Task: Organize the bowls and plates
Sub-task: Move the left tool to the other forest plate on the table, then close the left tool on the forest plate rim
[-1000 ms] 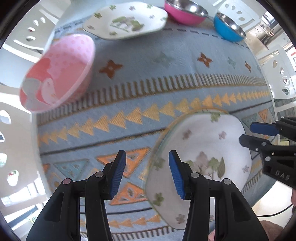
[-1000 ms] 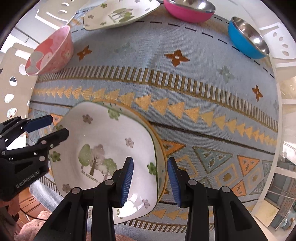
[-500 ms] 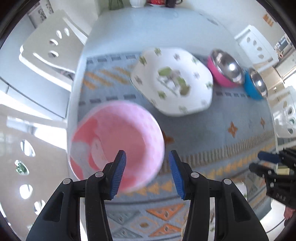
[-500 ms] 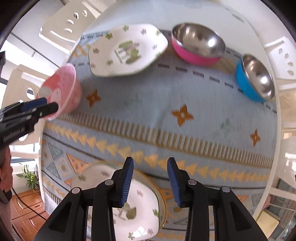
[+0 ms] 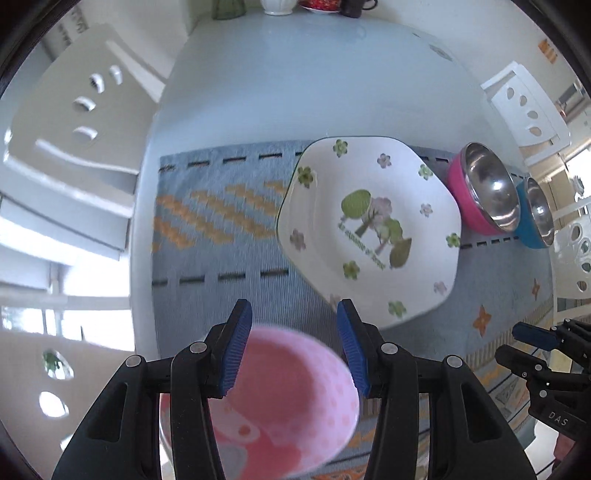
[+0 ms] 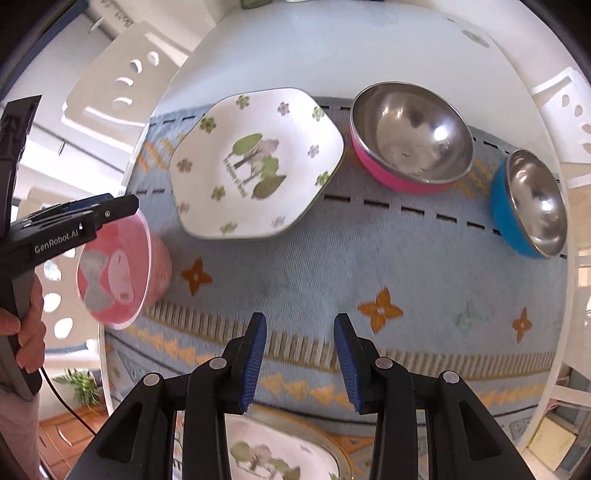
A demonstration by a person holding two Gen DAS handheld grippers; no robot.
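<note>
My left gripper is open and hovers over the far rim of a pink plastic bowl, with nothing between its jaws. The same bowl shows in the right wrist view, with the left gripper at its top rim. My right gripper is open and empty above the patterned cloth. A white hexagonal plate with a tree print lies beyond the pink bowl and also shows in the right wrist view. Stacked tree-print plates lie under the right gripper.
A steel bowl with a pink outside and one with a blue outside sit at the back right of the blue patterned cloth. White chairs stand around the table. Cups and a vase stand at the far edge.
Both grippers have moved forward, away from the stacked plates. The left gripper has swung over the pink bowl, which now sits low between its fingers. Both stay open.
</note>
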